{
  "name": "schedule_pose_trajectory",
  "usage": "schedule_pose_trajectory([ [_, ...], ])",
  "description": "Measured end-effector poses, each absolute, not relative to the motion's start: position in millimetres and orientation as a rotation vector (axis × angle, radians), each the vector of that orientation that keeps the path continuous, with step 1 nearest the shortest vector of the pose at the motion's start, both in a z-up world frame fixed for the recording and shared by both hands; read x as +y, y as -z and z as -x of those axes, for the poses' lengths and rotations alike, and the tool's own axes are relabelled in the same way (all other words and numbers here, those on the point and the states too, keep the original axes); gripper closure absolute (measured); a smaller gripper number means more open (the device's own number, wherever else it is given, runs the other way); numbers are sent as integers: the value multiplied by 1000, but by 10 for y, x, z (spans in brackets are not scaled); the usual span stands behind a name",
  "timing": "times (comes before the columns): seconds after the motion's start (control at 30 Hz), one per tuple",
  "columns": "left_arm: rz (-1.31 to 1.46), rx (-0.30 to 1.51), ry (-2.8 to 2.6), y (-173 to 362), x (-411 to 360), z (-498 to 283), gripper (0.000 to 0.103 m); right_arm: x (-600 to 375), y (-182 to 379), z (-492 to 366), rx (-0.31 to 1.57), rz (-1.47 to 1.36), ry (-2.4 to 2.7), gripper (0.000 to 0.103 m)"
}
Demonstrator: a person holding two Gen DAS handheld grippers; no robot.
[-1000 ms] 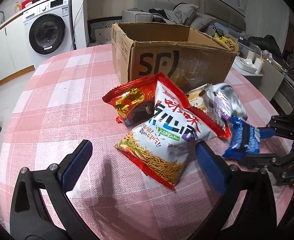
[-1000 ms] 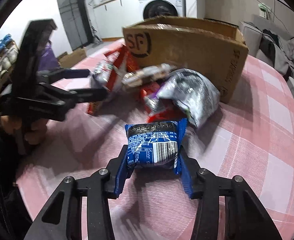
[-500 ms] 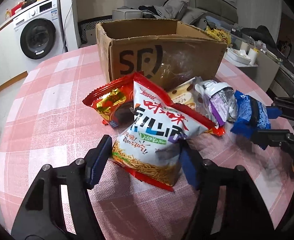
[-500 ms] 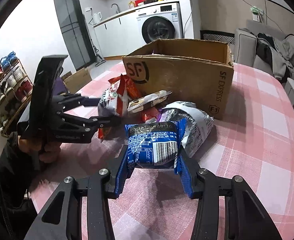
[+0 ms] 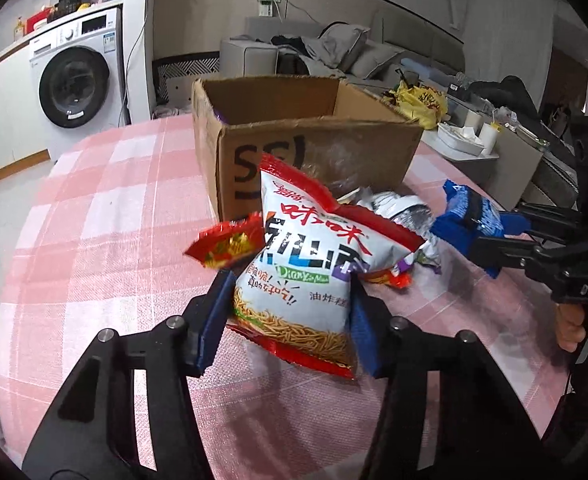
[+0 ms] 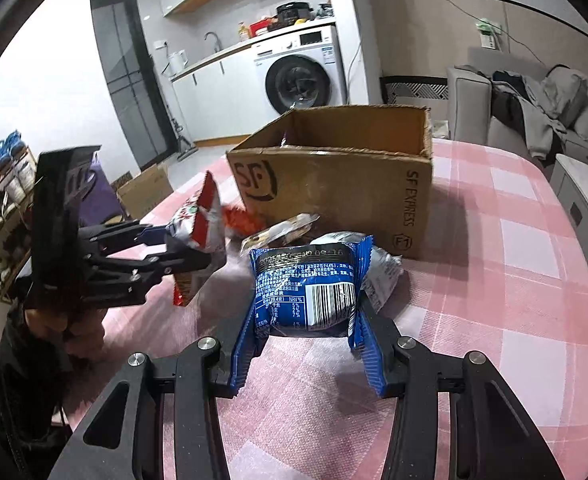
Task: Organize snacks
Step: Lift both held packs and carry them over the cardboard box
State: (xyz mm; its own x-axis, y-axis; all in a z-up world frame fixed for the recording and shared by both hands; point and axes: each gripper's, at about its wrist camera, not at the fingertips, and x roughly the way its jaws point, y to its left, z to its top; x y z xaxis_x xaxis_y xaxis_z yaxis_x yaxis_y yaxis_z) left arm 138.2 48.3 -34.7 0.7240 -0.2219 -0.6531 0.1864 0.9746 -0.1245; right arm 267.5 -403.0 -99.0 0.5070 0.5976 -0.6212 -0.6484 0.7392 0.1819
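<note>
Red-trimmed noodle bag (image 5: pixel 306 276) pinched low between closing pads of left gripper (image 5: pixel 290 320), long axis running up and away toward box (image 5: pixel 314 140), lifted off pink-checked desk (image 5: pixel 94 220). Straight ahead: box, open top, just behind the leftover packets (image 5: pixel 398 212). Further right, blue pack (image 6: pixel 306 284) clamped crosswise in right gripper (image 6: pixel 306 344), also clear of the desk. Box dead ahead of both; left probably a shade nearer. Likely next: carry forward, up over the rim.

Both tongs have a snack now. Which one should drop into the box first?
Right, probably. Its tongs are already shut firmly on the blue packet, facing the cardboard box; the left tongs are closing on the noodle bag.
</note>
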Motion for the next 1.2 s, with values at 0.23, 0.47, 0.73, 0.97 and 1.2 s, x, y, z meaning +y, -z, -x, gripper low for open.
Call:
schedule_pose_trajectory([
  [0.23,51,680,206,105,436,-1216,51,-4124,857,-2675,692,33,-699,57],
  [0.47,59,638,181,-128,404,-1069,51,-4170,709,-2614,658,19,-693,57],
  [0.73,63,611,142,-338,343,-920,51,-4219,571,-2610,627,-7,-675,57],
  [0.97,80,576,129,-562,310,-883,51,-4219,410,-2643,614,-12,-672,57],
  [1.2,93,558,109,-762,283,-1000,51,-4157,276,-2737,604,-23,-684,57],
])
